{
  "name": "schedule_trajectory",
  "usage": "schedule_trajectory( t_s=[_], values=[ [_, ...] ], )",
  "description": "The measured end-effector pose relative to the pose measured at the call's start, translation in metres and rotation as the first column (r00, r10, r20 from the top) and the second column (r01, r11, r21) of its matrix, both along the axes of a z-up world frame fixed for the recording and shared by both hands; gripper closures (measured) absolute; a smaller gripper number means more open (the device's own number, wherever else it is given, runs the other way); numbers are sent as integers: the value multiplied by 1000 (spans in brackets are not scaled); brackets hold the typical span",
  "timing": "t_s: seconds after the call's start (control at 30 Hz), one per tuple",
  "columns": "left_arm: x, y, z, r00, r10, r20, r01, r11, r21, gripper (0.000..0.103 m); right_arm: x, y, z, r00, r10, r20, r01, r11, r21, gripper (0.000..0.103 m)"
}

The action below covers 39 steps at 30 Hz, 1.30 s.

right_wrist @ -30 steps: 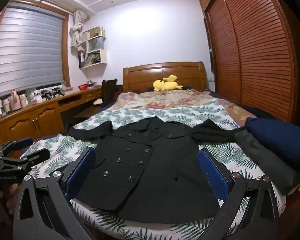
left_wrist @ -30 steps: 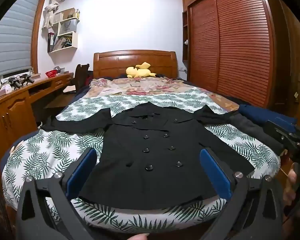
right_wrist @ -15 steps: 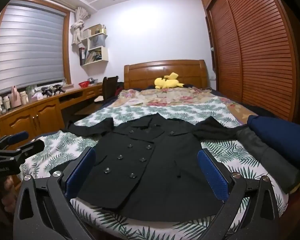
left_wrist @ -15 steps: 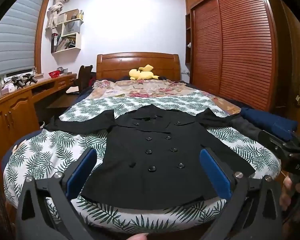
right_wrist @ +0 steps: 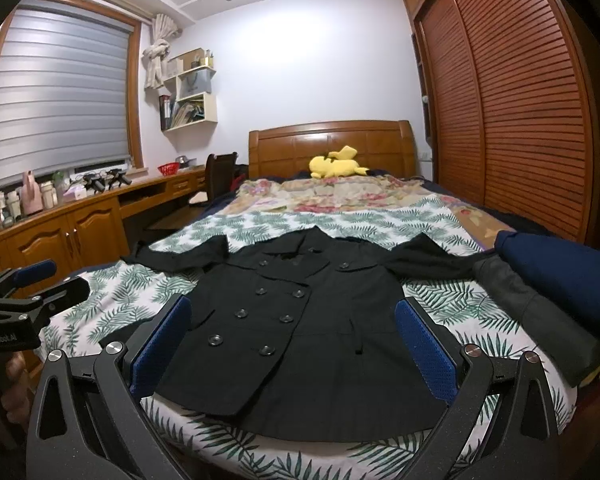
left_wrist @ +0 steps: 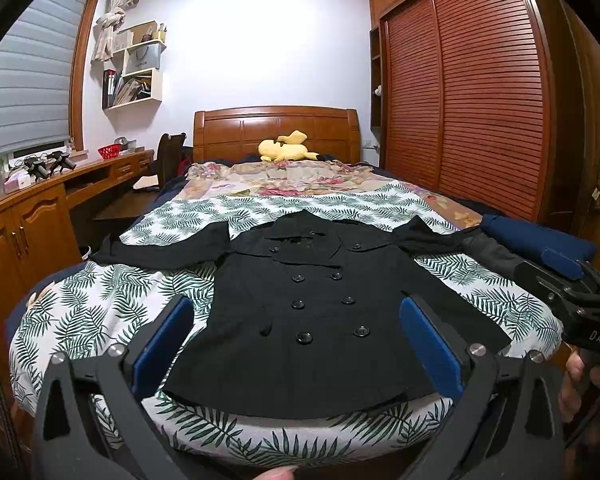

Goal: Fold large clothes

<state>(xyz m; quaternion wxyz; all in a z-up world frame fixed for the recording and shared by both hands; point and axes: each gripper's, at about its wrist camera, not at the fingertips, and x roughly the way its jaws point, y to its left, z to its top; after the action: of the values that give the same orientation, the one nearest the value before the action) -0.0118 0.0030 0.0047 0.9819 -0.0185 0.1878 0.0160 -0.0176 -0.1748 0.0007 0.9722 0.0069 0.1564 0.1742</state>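
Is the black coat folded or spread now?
Spread: the black coat lies flat, front up, on the bed, both sleeves stretched sideways.

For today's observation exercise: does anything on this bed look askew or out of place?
Nothing stands out. The black double-breasted coat lies flat and buttoned on the leaf-print bedspread, sleeves spread; both grippers, left and right, are open and off it.

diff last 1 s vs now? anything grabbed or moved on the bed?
Nothing grabbed or let go. Both cameras tilted up slightly: the black coat and bed sit a bit lower in each view. The left gripper and right gripper remain open, short of the coat's hem. The coat stays flat, sleeves spread, buttons up; the folded navy garment and yellow plush toy are unchanged.
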Motion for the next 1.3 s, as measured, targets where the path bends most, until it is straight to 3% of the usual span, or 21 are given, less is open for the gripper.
schedule_trajectory(
  t_s=[1.3],
  values=[
    [-6, -6, 4, 1000, -2, 9, 2, 1000, 10, 0, 0, 0, 1, 1000, 2, -1, -2, 1000, 0, 0]
  ],
)
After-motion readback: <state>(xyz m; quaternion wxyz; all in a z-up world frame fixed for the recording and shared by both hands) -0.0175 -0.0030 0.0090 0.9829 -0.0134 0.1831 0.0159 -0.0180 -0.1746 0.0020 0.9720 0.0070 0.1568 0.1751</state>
